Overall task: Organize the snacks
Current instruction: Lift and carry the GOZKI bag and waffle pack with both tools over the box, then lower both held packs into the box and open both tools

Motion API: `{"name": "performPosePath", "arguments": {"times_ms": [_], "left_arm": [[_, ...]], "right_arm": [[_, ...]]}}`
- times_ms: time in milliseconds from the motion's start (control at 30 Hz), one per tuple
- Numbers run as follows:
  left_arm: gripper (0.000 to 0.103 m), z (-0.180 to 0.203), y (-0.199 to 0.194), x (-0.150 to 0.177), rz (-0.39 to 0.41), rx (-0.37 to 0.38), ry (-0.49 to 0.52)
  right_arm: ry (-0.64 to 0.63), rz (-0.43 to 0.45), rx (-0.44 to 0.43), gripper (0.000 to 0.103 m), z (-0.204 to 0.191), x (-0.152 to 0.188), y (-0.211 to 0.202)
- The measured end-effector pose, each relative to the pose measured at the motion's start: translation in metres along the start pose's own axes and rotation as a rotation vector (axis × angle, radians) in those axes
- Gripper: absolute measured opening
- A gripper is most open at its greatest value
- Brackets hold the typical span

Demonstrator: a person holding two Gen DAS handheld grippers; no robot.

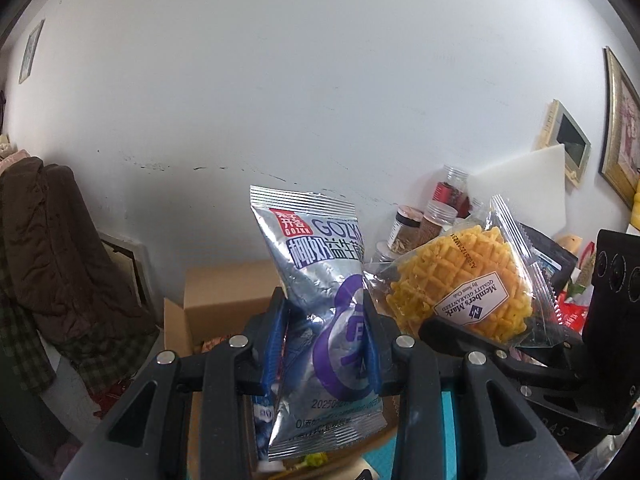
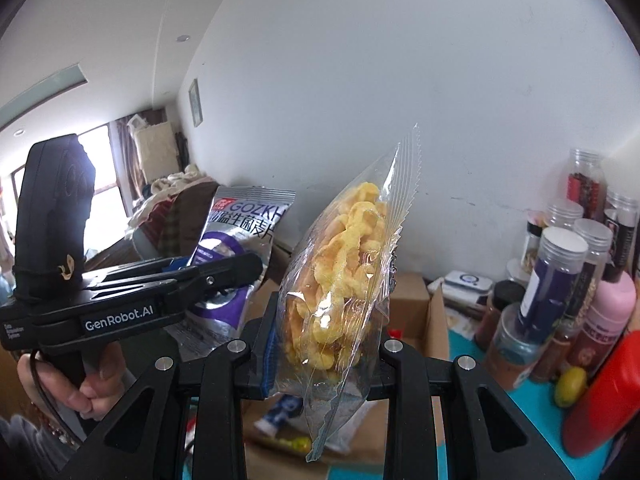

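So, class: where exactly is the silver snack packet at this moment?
The silver snack packet is held upright in the left tongs, above the cardboard box. The clear waffle-snack bag sits to its right, in the right tongs.

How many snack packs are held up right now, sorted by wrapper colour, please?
Silver pack, in the left tool: 1
Clear pack of yellow waffle crisps, in the right tool: 1
Total: 2
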State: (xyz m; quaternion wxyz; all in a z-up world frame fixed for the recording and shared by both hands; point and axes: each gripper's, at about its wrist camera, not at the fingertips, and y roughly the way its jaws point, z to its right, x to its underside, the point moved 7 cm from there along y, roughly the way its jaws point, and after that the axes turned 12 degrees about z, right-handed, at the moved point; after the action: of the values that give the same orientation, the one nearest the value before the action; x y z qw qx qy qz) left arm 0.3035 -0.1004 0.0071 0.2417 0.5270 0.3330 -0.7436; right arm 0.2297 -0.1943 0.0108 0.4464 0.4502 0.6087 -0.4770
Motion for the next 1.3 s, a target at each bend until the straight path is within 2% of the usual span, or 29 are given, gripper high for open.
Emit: {"name": "performPosePath", "arguments": {"times_ms": [233,400,500,600,1000,1167,1300], "left_arm": [[0.033,-0.016,0.039,-0.002,-0.021,-0.032,-0.005],[0.033,-0.033,0.066,0.012,-0.053,-0.087,-0.002],[0.033,-0.041,0.083,0.025,-0.102,-0.109,0.011],[0.033,-0.045,0.092,0.035,-0.132,-0.14,0.029],[0.033,-0.053,0.128,0.082,-0.293,-0.179,0.051],[0.033,-0.054,0.134,0.092,-0.336,-0.177,0.042],[0.033,-0.058,0.138,0.099,-0.364,-0.204,0.047]], "right_arm": [[0.016,-0.009,0.012,0.03,0.015,-0.004,0.037],[0.054,-0.071,0.018,0.03,0.028,0.011,0.067],[0.08,-0.116,0.019,0.03,0.037,0.024,0.083],[0.091,-0.184,0.014,0.03,0.04,0.041,0.097],[0.108,-0.354,0.016,0.03,0.05,0.086,0.12],[0.135,-0.412,0.0,0.03,0.047,0.098,0.124],[0.148,-0.441,0.0,0.032,0.047,0.102,0.124]]}}
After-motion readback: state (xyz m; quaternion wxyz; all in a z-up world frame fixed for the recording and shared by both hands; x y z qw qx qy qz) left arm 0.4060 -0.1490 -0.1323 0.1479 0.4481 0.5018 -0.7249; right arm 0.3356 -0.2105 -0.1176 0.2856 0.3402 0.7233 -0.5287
